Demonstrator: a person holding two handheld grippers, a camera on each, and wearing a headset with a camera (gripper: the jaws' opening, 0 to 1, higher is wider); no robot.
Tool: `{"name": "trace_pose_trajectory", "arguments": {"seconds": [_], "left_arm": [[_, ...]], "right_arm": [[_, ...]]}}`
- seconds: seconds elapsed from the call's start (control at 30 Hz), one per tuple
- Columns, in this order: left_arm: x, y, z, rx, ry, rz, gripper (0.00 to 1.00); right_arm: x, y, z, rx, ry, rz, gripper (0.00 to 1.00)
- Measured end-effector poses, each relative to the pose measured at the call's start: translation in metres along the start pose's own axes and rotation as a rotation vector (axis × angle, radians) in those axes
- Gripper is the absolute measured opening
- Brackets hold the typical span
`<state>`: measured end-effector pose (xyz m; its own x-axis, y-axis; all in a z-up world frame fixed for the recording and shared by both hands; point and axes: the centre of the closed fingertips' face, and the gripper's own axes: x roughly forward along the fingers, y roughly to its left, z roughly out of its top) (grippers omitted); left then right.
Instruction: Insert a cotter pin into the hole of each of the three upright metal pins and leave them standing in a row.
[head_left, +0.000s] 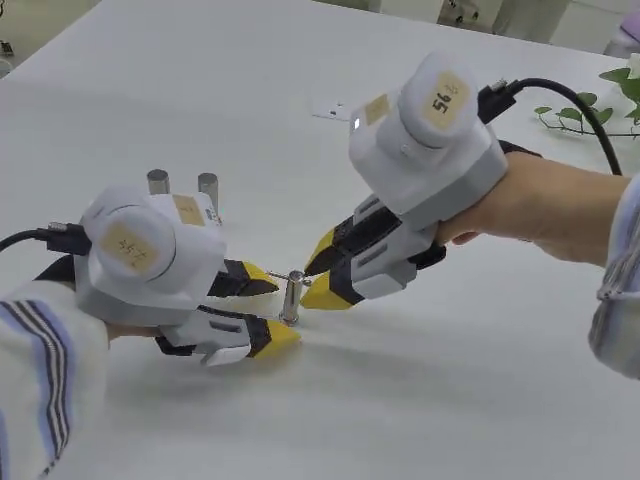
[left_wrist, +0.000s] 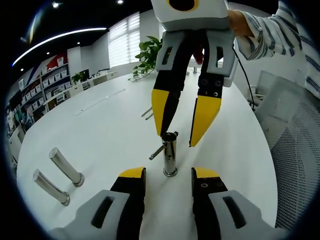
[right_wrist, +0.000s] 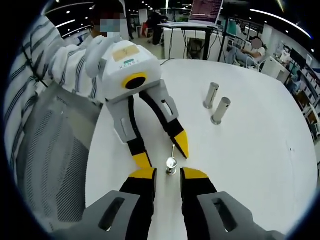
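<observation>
Metal pin (head_left: 291, 297) stands upright on the white tabletop (head_left: 400, 400), its long axis vertical, in the gap between the two sets of jaws. A cotter pin (head_left: 279, 276) lies crosswise through the hole near its top. Its long axis is roughly level and its free end pokes out toward the upper jaw of the left gripper (head_left: 272, 308).

In the left gripper view those jaws are spread apart and grasp nothing. The metal pin's base sits just ahead of their tips and is touched by neither. The right gripper (head_left: 315, 283) faces it from the opposite side, its jaws also released. One yellow tip is very close to the pin's top, and I cannot tell whether it touches.

Two spare pins (head_left: 158, 181) stand upright side by side, behind the left gripper and well apart from both sets of jaws. No cotter pin is visible in either.

On the person's side of the jaws the tabletop is bare and wide. In the right gripper view its edge runs to the left of the jaws, with a mesh chair (right_wrist: 55, 165) just beyond it.
</observation>
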<state>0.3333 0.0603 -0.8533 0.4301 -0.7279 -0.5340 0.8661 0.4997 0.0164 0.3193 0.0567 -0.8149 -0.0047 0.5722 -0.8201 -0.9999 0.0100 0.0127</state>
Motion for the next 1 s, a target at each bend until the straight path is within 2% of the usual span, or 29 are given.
{"name": "trace_pose_trajectory", "arguments": {"seconds": [0.2,0.27,0.33,0.4,0.57,0.7,0.77,0.87,1.0], "left_arm": [[-0.007,-0.005,-0.001,-0.047,-0.021,-0.029,0.55],[-0.009,-0.005,-0.001,-0.063,-0.038,-0.031,0.62],[-0.012,-0.009,0.001,-0.108,-0.067,-0.049,0.7],[-0.014,-0.012,0.002,-0.12,-0.084,-0.059,0.78],[-0.02,-0.02,0.001,-0.134,-0.094,-0.079,0.93],[-0.024,-0.021,0.002,-0.163,-0.107,-0.079,0.99],[-0.026,-0.018,0.003,-0.192,-0.129,-0.052,0.99],[-0.031,-0.019,0.005,-0.214,-0.15,-0.063,0.99],[-0.035,-0.019,0.006,-0.223,-0.159,-0.054,0.99]], "right_arm": [[0.006,0.001,0.006,0.003,-0.023,0.001,0.22],[0.007,0.003,0.008,0.013,-0.032,0.002,0.22],[0.008,0.004,0.009,0.014,-0.035,0.003,0.22],[0.01,0.003,0.011,0.016,-0.04,0.002,0.22],[0.014,0.004,0.01,0.018,-0.038,0.003,0.21],[0.017,0.004,0.007,0.029,-0.027,0.014,0.2],[0.019,0.004,0.005,0.023,-0.017,0.014,0.2],[0.019,0.004,0.002,0.03,-0.015,0.015,0.19],[0.02,0.003,0.0,0.033,-0.017,0.013,0.17]]}}
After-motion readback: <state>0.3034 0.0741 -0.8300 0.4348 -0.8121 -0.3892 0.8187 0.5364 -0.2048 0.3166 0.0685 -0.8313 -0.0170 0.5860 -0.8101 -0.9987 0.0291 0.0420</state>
